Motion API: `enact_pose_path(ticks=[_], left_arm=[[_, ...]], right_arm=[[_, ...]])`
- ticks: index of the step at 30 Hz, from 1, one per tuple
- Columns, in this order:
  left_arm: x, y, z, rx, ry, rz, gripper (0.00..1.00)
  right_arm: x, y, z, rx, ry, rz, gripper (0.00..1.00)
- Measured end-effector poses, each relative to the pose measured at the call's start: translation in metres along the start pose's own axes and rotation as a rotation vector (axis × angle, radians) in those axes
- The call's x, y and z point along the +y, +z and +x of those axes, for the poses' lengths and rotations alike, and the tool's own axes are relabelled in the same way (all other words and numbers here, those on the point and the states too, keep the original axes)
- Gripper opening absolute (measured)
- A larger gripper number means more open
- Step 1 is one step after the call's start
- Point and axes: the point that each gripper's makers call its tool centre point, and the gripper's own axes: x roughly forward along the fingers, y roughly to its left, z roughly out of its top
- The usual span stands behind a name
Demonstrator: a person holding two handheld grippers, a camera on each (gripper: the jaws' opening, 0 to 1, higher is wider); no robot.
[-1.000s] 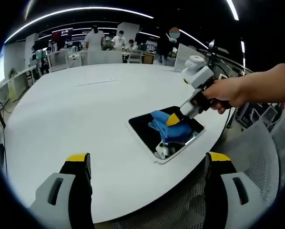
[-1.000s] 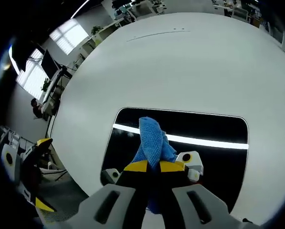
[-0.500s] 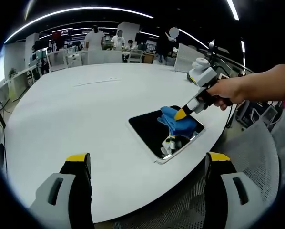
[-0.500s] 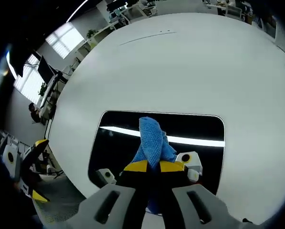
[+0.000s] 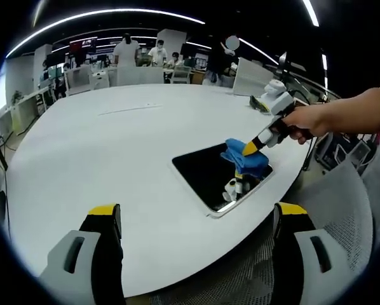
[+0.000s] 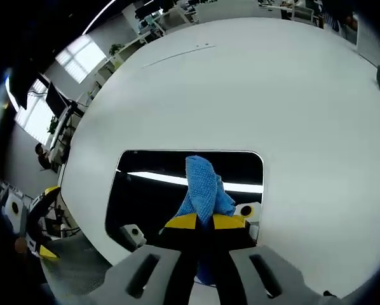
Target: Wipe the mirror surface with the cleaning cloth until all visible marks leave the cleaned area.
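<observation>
Blue cleaning cloth [image 6: 203, 184] is the thing to watch, w/ the mirror [image 5: 215, 176] as my landmark. Going left to right from where I stand: left of the mirror, the left tool [image 5: 196, 254] hangs over bare white desk [image 5: 95, 146], jaws wide apart, gripping nothing, well clear of the glass. Then the mirror itself, a dark rounded rectangle lying flat near the desk edge closest to the person. At its right end, the right tool [image 5: 248, 149] has its jaws clamped together on the cloth, and the cloth is pressed on the glass by the mirror's right-hand rim.

Risks, as I judge them: the cloth is at the very end of the mirror, so one more push that way could run it off onto the desk and leave the left part unwiped. Mirror isn't pinned by anything and sits close to the desk edge; a hard drag toward the person could slide it off. Hard tool tips ride just above the glass, so tilting down may scratch it. Can't tell if marks remain; the surface reflects ceiling lights & the tool.

No brand, label or writing I can read anywhere.
</observation>
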Motion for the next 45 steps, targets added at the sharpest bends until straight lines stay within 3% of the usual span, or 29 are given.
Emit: enact_pose_path(ticks=[17,45], left_arm=[[-0.001,0.000,0.000,-0.001,0.001,0.009,0.99],[-0.005,-0.001,0.000,0.005,-0.016,0.014,0.99]], right_arm=[[-0.034,0.000,-0.008,-0.004,-0.058,0.012,0.01],[-0.033,0.000,-0.008,-0.017,-0.096,0.025,0.01]])
